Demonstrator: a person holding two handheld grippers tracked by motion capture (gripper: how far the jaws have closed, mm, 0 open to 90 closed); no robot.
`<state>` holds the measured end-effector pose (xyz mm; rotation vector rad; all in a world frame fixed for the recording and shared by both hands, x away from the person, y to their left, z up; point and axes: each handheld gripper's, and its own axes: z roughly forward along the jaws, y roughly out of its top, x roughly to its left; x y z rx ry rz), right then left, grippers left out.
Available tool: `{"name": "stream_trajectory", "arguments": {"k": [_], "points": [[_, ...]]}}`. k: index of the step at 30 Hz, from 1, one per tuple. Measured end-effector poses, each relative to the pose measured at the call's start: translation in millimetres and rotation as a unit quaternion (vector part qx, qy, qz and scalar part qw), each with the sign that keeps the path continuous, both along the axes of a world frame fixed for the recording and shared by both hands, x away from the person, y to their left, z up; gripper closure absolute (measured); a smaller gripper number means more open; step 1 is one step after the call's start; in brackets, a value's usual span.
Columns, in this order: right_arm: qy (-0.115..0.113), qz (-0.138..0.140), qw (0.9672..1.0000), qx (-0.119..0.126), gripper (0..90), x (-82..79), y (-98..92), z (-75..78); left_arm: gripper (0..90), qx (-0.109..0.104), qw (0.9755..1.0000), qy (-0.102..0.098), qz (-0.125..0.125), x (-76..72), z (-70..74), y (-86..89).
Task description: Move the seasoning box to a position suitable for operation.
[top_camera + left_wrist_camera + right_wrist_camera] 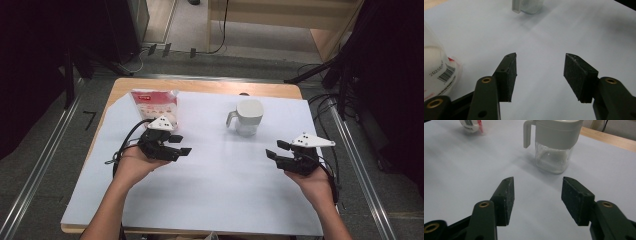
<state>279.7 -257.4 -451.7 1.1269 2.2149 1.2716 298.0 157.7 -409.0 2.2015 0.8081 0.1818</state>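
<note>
A clear jar with a white lid and handle (246, 117) stands on the white sheet at the back centre; it is also in the right gripper view as the jar (554, 145) ahead of the jaws. A red and white pouch (155, 106) stands at the back left, and the pouch (439, 72) edges into the left gripper view. My left gripper (180, 145) hovers in front of the pouch, open with nothing between its pads. My right gripper (276, 149) hovers to the right, short of the jar, open and empty too.
A white sheet (215, 195) covers most of the wooden table (210, 86). Metal rails run along the floor on both sides. Cables lie on the floor behind the table and at the right.
</note>
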Motion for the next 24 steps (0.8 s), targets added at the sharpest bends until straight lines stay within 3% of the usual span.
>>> {"name": "stream_trajectory", "arguments": {"k": [3, 5, 10, 14, 17, 24], "points": [[0.009, 0.001, 0.9999, 0.009, 45.5, 0.4, -1.0, -0.6, 44.5, -0.007, 0.9999, 0.008, -0.009, 0.3, 0.8, 1.6], [0.014, -0.002, 0.9998, 0.014, 44.3, 0.8, -2.3, -0.1, 43.9, -0.011, 0.9999, -0.004, -0.011, -1.0, 1.7, 1.2], [0.037, -0.01, 0.9991, 0.017, 40.2, 3.0, -3.9, 0.6, 42.7, -0.009, 0.9999, -0.001, -0.013, -1.0, 2.2, -0.7], [0.039, -0.01, 0.999, 0.022, 37.0, 3.1, -2.9, 2.3, 41.3, -0.004, 0.9999, -0.008, -0.013, -2.9, 0.8, -0.3], [0.04, -0.008, 0.9989, 0.022, 35.2, 2.9, -2.9, 2.4, 41.2, 0.003, 0.9999, 0.0, -0.014, -1.4, -1.5, 0.7], [0.038, -0.011, 0.9989, 0.025, 25.1, 3.3, -3.4, 2.5, 35.6, -0.006, 0.9998, -0.011, -0.015, -2.8, 0.3, -1.3]]}}
